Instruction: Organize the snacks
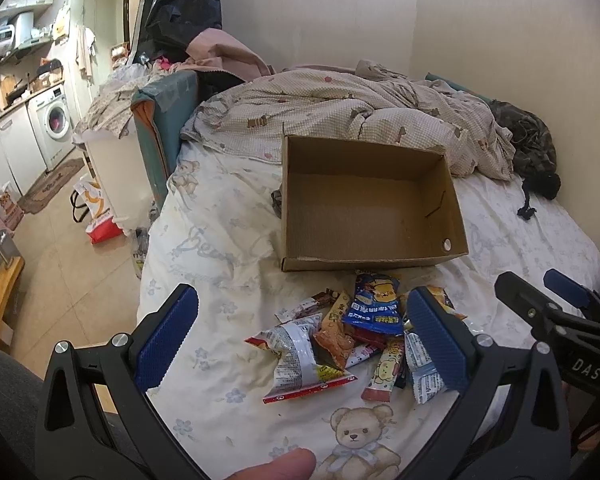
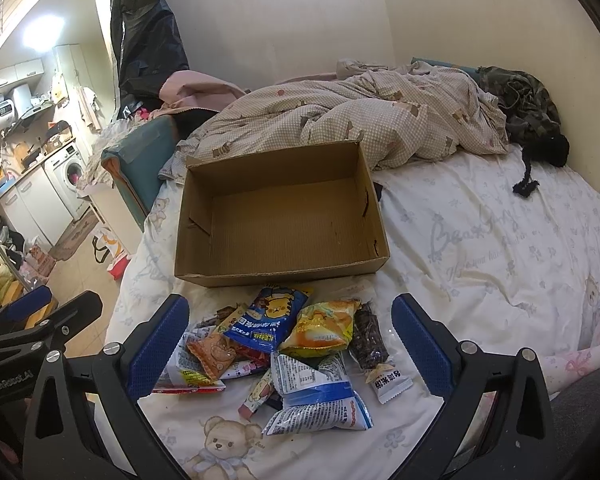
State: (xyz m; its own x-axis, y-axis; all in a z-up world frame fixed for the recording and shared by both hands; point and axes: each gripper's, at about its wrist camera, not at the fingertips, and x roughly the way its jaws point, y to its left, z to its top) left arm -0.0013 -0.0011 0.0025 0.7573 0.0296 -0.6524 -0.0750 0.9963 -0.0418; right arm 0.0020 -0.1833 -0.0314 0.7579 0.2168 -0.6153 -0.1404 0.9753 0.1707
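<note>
A brown cardboard box (image 1: 364, 240) (image 2: 280, 240) lies open and empty on the bed. Just in front of it sits a pile of several snack packets, with a blue packet (image 1: 376, 304) (image 2: 270, 316) on top, a yellow one (image 2: 324, 328), an orange one (image 2: 212, 354) and a white and blue one (image 2: 316, 396). My left gripper (image 1: 304, 336) hovers open over the pile's left part, holding nothing. My right gripper (image 2: 290, 344) is open above the pile, its fingers either side of it. Each gripper also shows at the edge of the other view: the right gripper (image 1: 540, 300), the left gripper (image 2: 56, 308).
The bed (image 1: 204, 272) has a white bear-print sheet and a crumpled checked quilt (image 1: 340, 112) behind the box. Dark clothing (image 2: 536, 120) lies at the back right by the wall. The bed's left edge drops to a tiled floor with bags (image 1: 96, 212). A fingertip (image 1: 276, 466) shows at the bottom.
</note>
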